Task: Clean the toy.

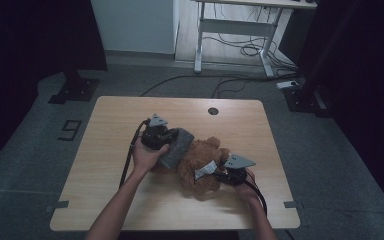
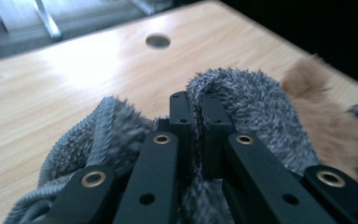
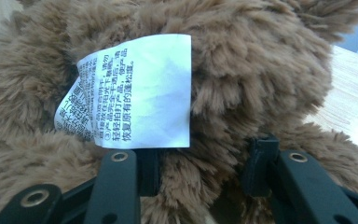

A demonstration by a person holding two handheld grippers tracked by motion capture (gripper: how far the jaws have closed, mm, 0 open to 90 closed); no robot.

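With your left gripper (image 2: pixel 193 116) clamped on the grey cloth (image 2: pixel 256 107) and your right gripper (image 3: pixel 200 163) pinching the teddy bear (image 1: pixel 202 167) mid-tabletop, next pull the cloth clear.

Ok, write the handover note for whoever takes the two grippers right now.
Left gripper: jaws shut on a fold of the grey fuzzy cloth, held up beside the teddy bear, mid-table.
Right gripper: jaws pressed into the bear's brown fur just under its white care label, holding it in place.
The bear lies on the wooden table, the cloth at its left side and touching it.
Done: both things are gripped.
Left: probably laying or wrapping the cloth on the bear; the cloth is still bunched, not spread. Keep the right grip steady while the left works.
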